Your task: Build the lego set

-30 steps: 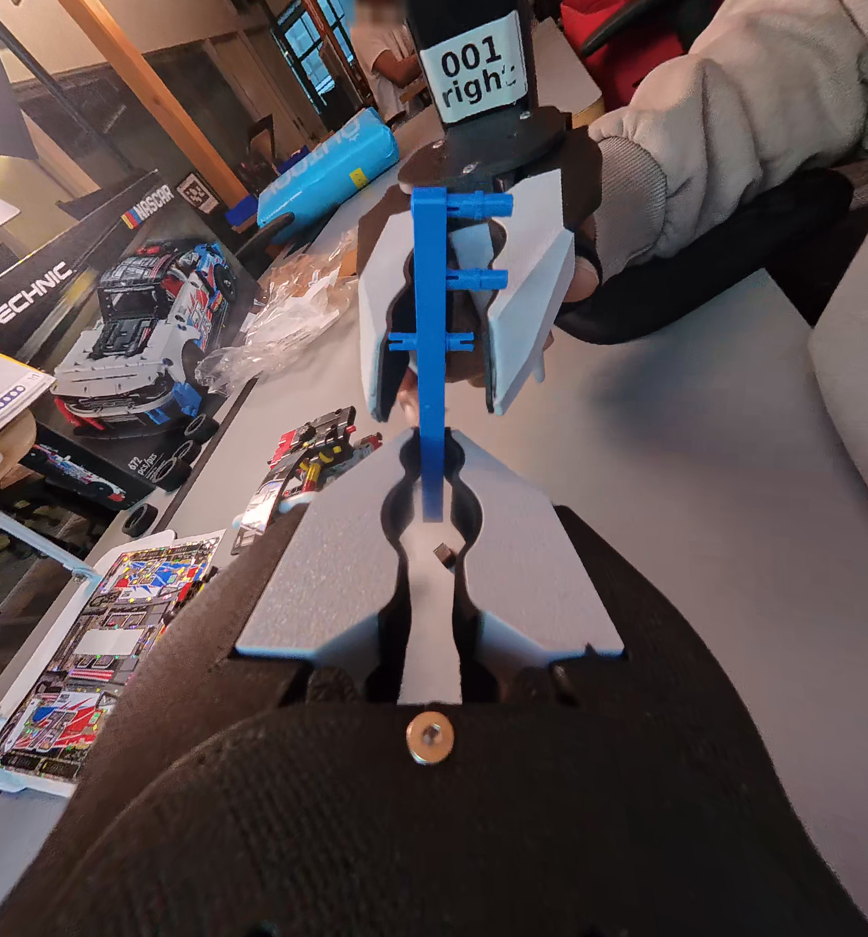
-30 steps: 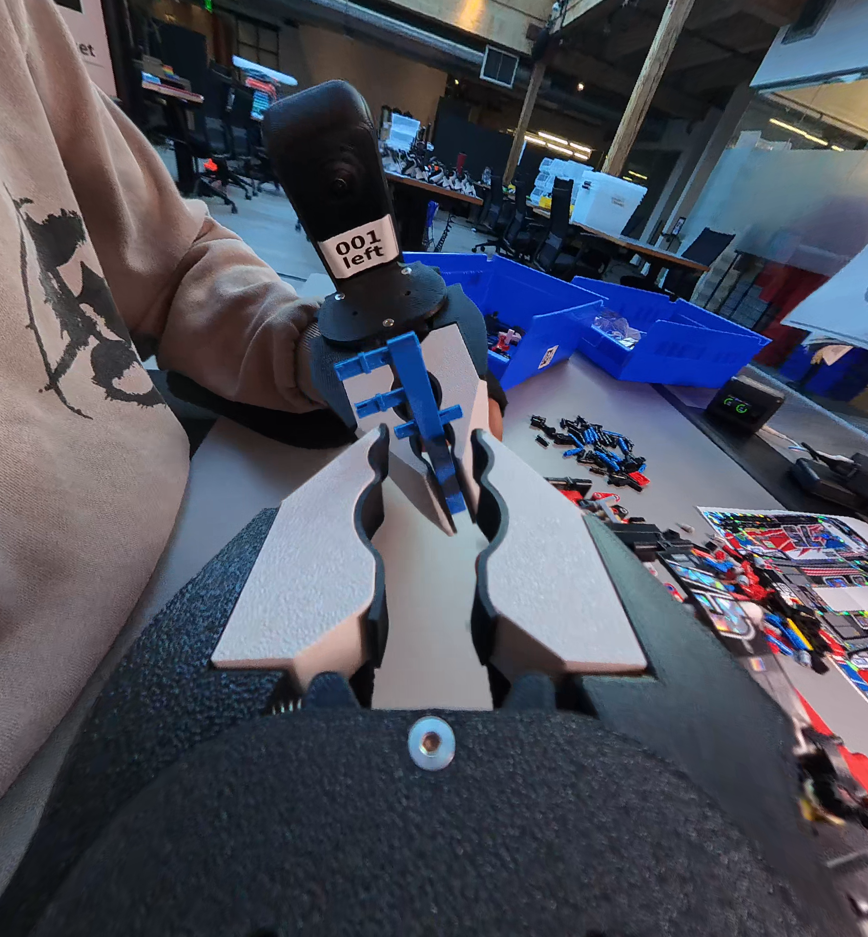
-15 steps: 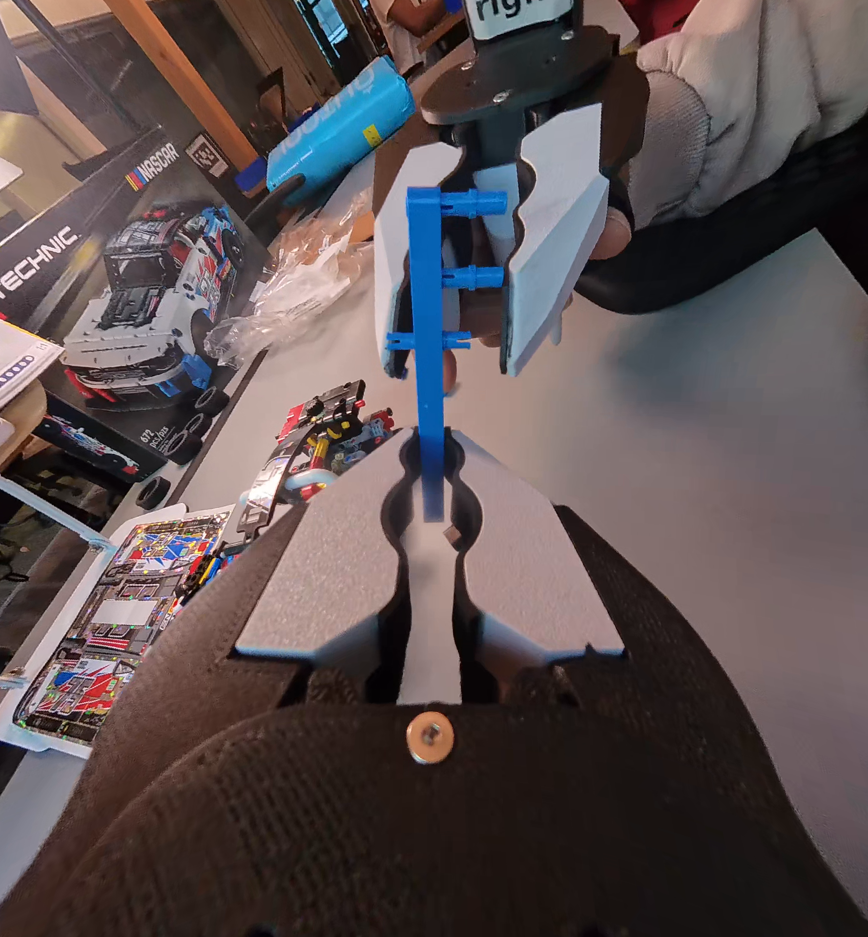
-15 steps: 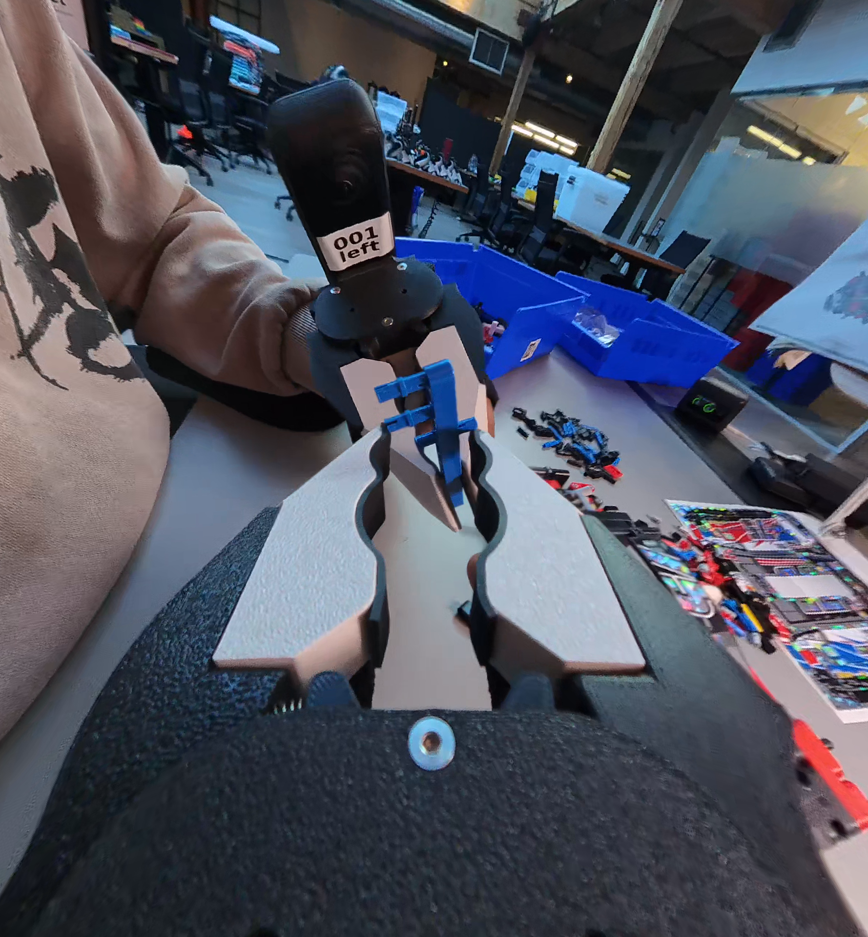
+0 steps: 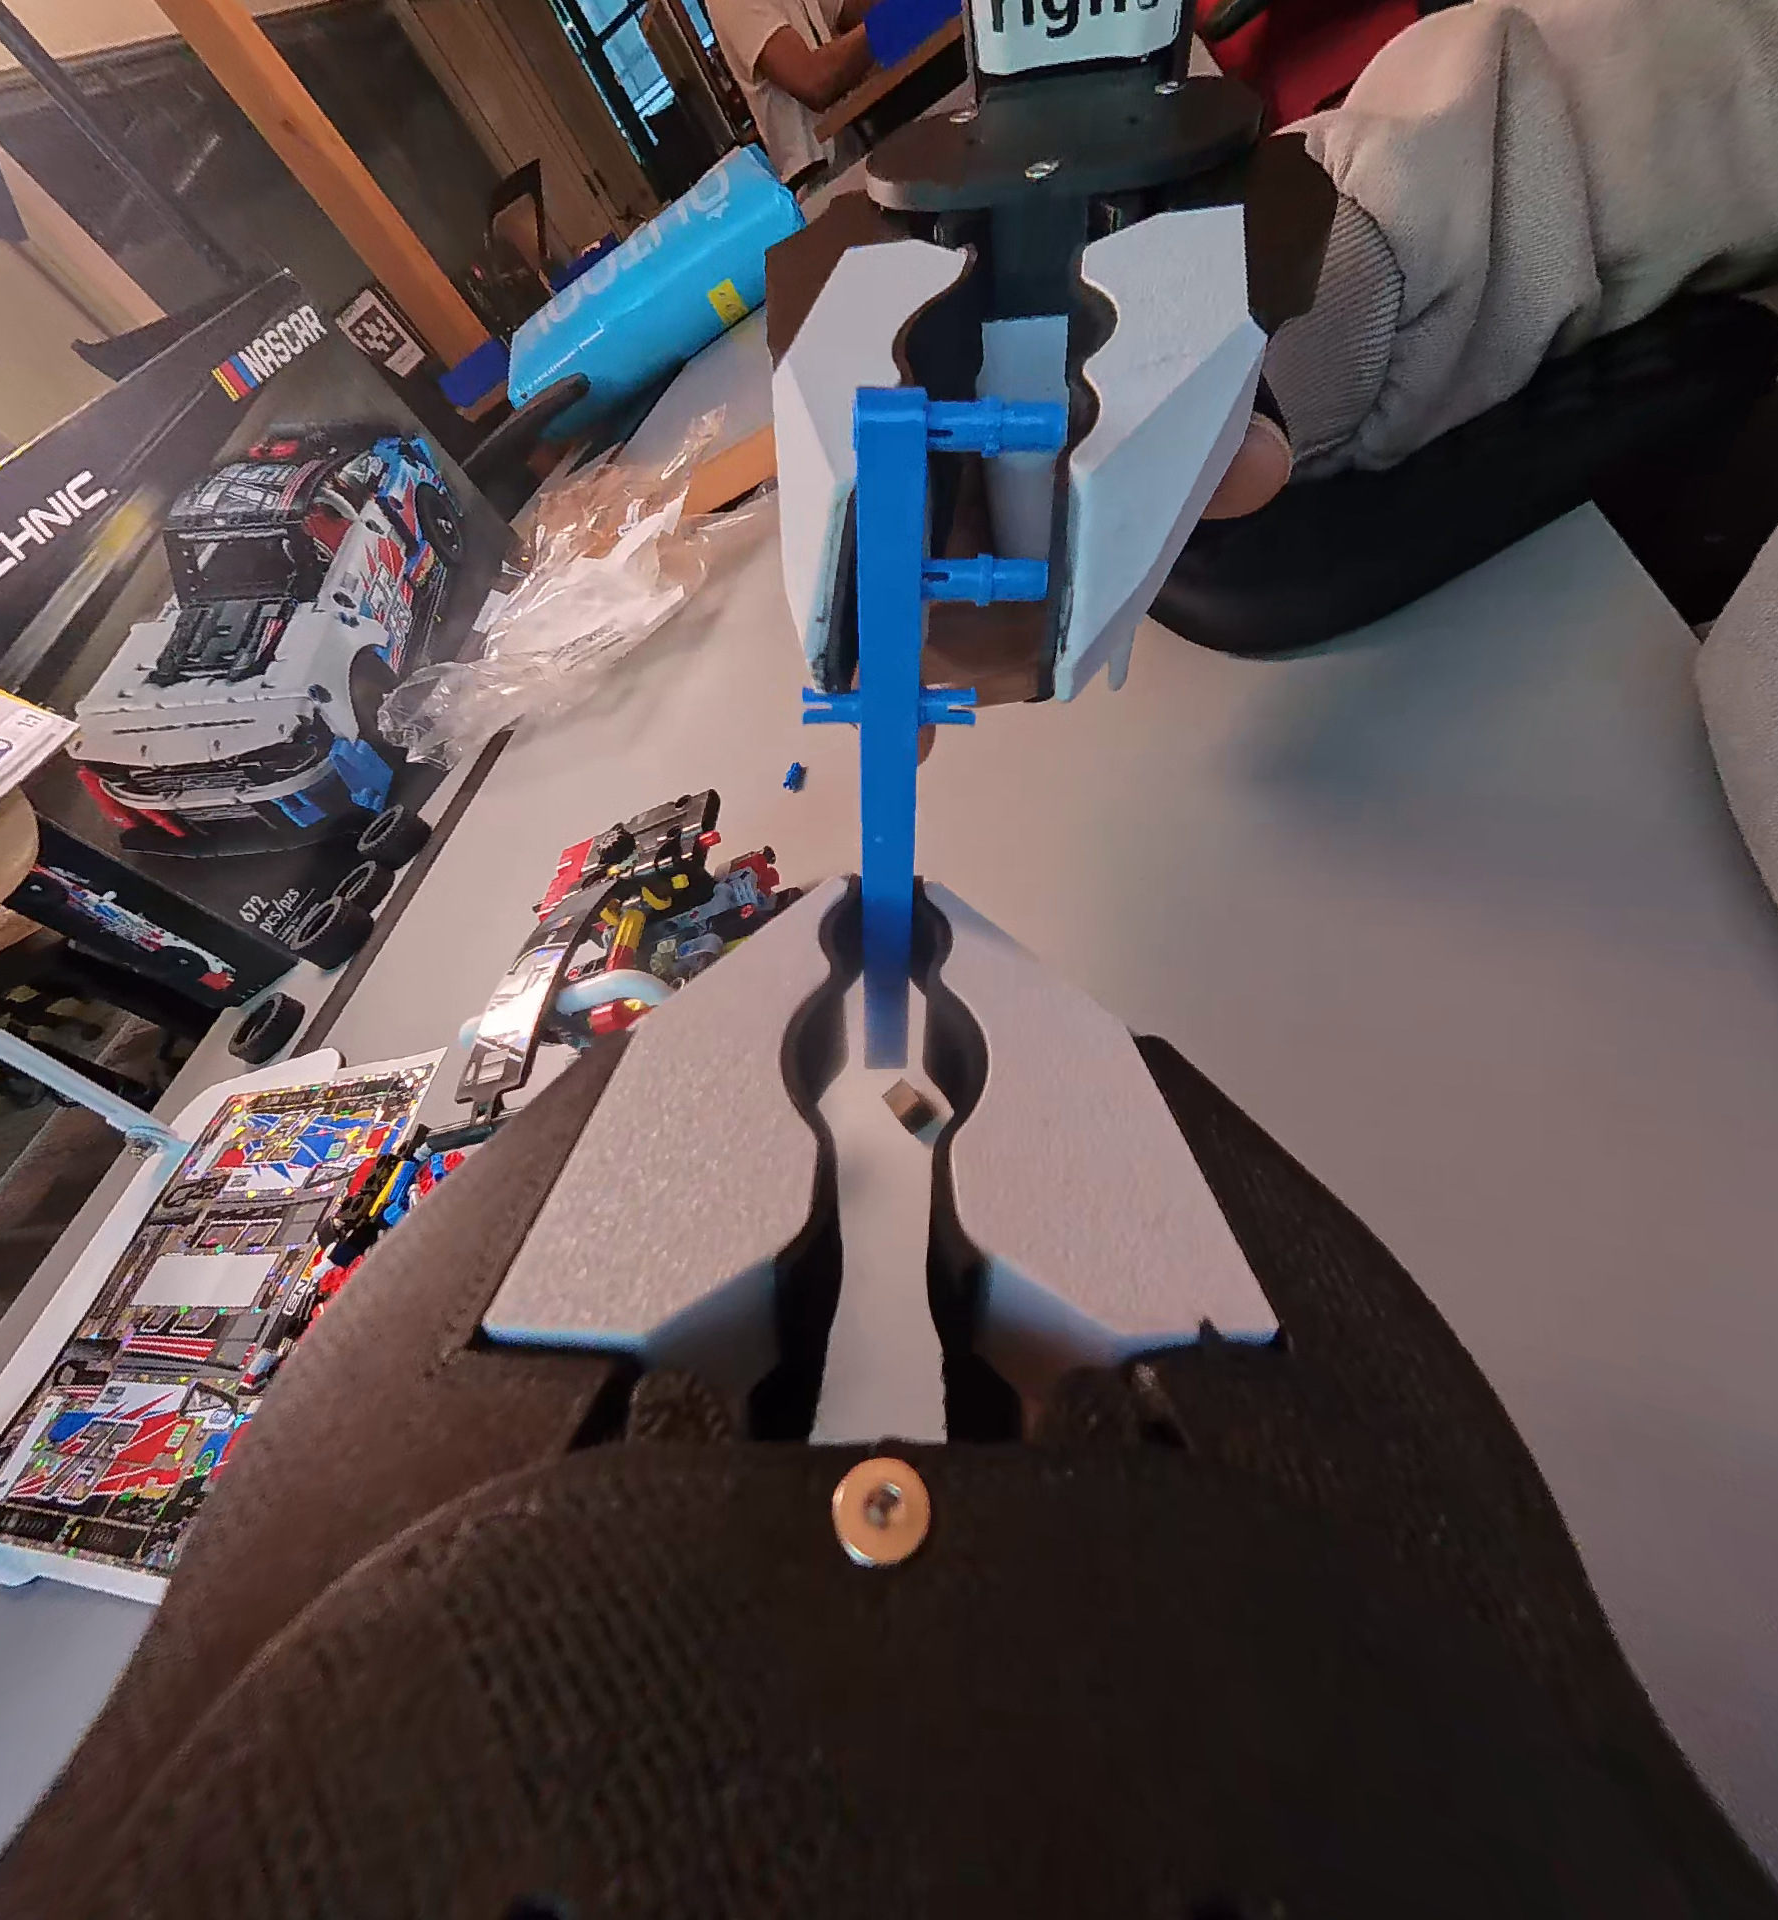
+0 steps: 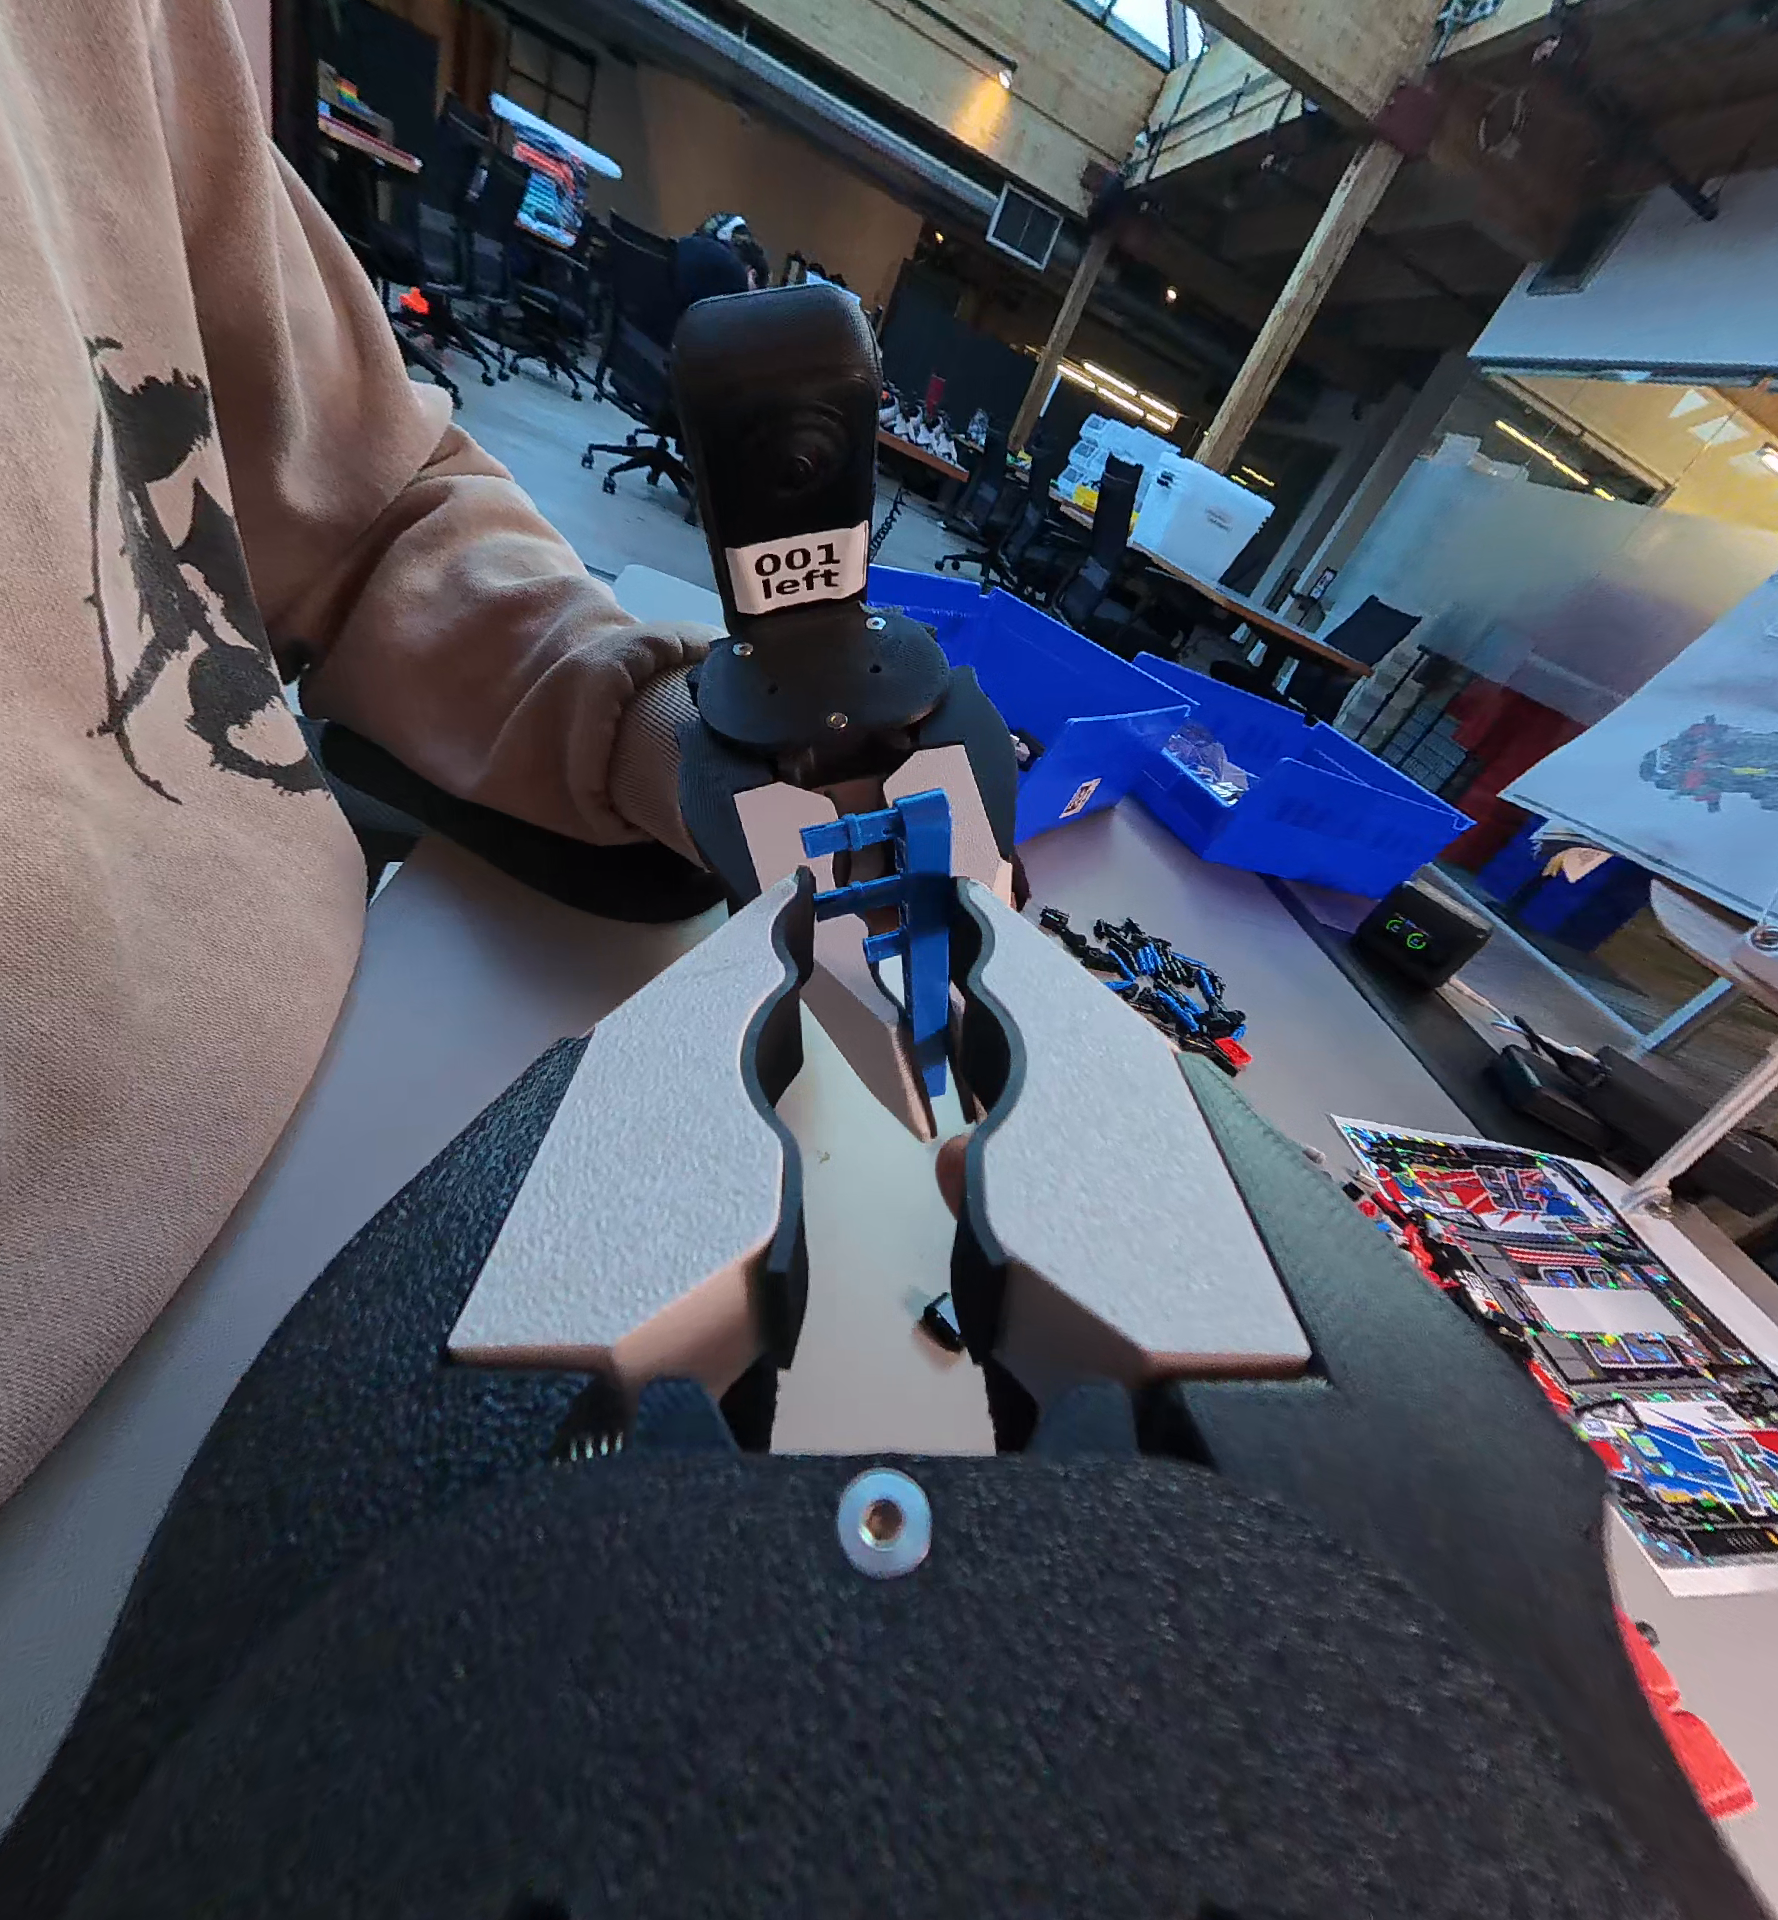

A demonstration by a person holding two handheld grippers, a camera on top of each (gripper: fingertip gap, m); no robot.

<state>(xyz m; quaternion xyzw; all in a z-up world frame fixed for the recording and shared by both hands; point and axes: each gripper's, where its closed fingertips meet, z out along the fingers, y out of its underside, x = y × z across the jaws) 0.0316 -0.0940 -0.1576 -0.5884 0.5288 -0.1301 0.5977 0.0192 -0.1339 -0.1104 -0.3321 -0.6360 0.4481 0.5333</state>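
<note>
The left gripper (image 5: 887,914), low centre in the left wrist view, has its fingers clamped on the foot of a long blue beam (image 5: 887,665), which stands straight up the middle of the frame. Three blue pins (image 5: 989,428) jut sideways from its upper half. Facing it from the top of the frame comes the right gripper (image 5: 968,623), fingers spread wide on either side of the beam's top end and, so far as I can tell, pressing on nothing.

In the right wrist view the beam (image 6: 921,935) sits centre frame between those spread fingers, nearer the right-hand one, with the pins pointing left.

My read: the step is seating or adjusting those pins. To do it well, keep the left grip firm and low so the beam cannot swivel, bring the right fingers square onto a pin end, and push along the pin's axis, not across it, or the slim beam will lever out of the hold.

Textures now: glossy hard plastic on the beam, ridged collars on the pins, matte grainy grey fingers with scalloped inner edges, coarse black housing behind. At left on the smooth grey table (image 5: 1384,935), a half-built car chassis (image 5: 646,914), a glittery sticker sheet (image 5: 189,1351) and the set's box (image 5: 189,540).
</note>
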